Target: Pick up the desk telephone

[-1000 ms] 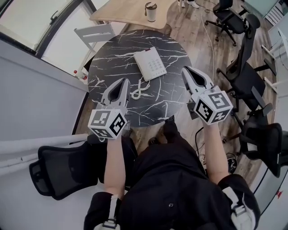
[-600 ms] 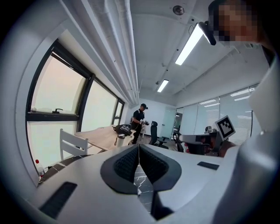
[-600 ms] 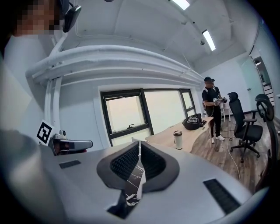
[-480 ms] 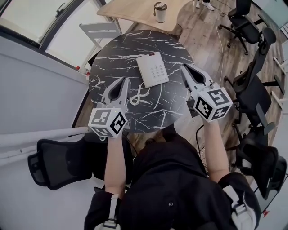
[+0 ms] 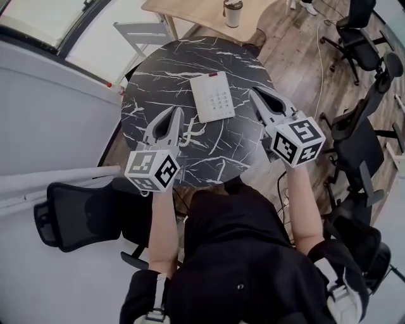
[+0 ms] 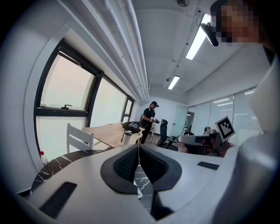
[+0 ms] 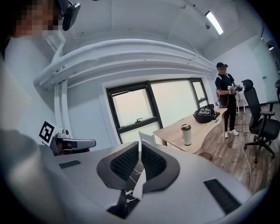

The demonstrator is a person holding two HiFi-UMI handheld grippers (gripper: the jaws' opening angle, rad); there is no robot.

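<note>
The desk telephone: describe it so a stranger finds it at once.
Find the round black table with white marble veins in the head view. Near its middle lies the flat white rectangular desk telephone. It is the only slab-shaped thing there, with a grid of grey keys, unlike the curly white cord beside it.

We count one desk telephone point(image 5: 212, 96), one tumbler point(image 5: 233, 12), one marble table point(image 5: 158, 69), one wooden table point(image 5: 196, 11), perhaps five office chairs point(image 5: 79, 218).
</note>
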